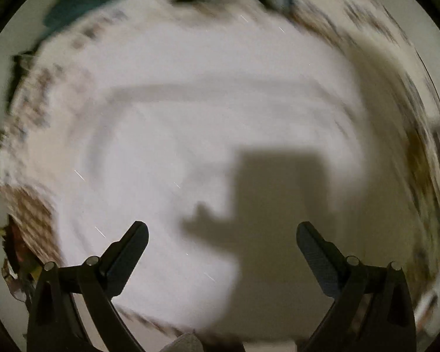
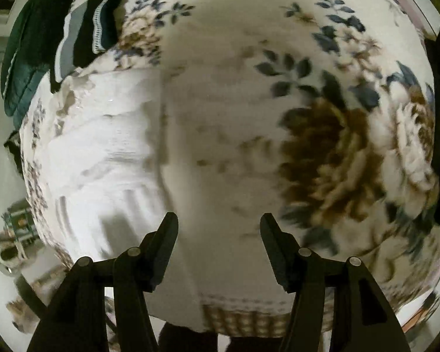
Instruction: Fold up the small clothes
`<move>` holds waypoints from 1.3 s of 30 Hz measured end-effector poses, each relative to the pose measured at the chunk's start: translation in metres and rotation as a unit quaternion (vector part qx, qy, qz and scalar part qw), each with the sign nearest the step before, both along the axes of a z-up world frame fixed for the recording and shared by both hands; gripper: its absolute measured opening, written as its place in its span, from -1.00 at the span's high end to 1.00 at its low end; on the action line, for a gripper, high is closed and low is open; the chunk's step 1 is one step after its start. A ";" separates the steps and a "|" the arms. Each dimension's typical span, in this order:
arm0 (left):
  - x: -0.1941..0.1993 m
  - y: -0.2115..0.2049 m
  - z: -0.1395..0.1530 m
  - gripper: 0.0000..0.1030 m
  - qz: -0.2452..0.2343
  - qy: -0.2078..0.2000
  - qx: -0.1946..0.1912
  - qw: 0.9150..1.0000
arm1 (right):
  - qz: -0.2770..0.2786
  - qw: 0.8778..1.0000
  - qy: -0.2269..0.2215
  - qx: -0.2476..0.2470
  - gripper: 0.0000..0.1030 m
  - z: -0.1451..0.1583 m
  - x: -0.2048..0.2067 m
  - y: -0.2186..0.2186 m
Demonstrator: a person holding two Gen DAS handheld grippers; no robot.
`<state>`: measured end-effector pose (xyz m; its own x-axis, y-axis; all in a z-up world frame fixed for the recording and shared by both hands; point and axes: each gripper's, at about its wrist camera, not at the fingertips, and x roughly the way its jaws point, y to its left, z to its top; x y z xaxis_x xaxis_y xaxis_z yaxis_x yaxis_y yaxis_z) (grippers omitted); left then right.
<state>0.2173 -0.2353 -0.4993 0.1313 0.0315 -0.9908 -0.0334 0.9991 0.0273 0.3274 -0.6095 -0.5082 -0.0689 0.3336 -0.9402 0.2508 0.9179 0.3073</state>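
Both grippers gape empty: left gripper point(image 1: 221, 239) directly over the white garment point(image 1: 190, 102), seemingly nearer; right gripper point(image 2: 218, 230) has it off leftward.

A floral bedspread point(image 2: 331, 135) covers the surface, cream with large brown and pale blooms and dark blue-grey leaves. Toward its right edge sits the biggest brown flower, with a paler one beside it. Along its near edge runs a checked brown border point(image 2: 243, 319). Past the left edge, lower down, stands a patterned mug point(image 2: 11, 234) on a pale floor; its details are blurred.
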 end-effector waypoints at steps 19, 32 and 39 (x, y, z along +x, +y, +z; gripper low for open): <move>-0.066 -0.071 -0.037 0.87 0.022 -0.038 -0.009 0.999 | 0.004 0.981 -0.025 0.191 -0.24 -0.091 0.129 0.038; -0.085 0.005 0.038 0.87 0.085 -0.079 -0.036 0.993 | 0.010 0.985 -0.045 0.169 0.84 -0.056 0.167 0.105; -0.085 0.103 0.066 0.87 0.168 -0.093 -0.080 0.978 | 0.063 0.983 -0.079 0.155 0.85 0.040 0.190 0.197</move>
